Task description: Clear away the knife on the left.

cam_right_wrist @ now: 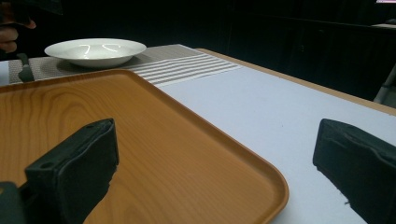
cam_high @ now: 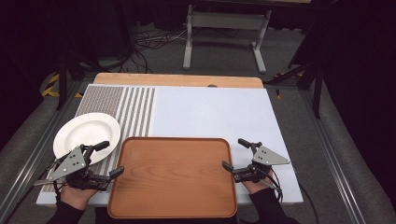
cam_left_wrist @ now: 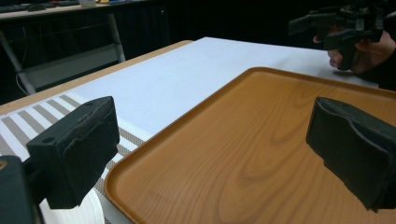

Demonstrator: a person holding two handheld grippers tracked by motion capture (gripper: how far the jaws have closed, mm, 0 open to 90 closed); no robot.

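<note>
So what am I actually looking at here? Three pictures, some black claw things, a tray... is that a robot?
No robot arm here: a person sits at the table and holds a hand tool with two black jaws in each hand. The wide picture comes from a camera above, looking down; there you see the left gripper and the right gripper, one at each side of a brown wooden tray. The other two pictures come from small cameras riding on those tools, so the black blocks rising from the bottom are each tool's own jaws. On the table lie a pale mat with a striped patch, the tray, and a white plate at the left. Both pairs of jaws stand open and hold nothing; each straddles an edge of the tray without touching it, as far as I can tell.
</note>
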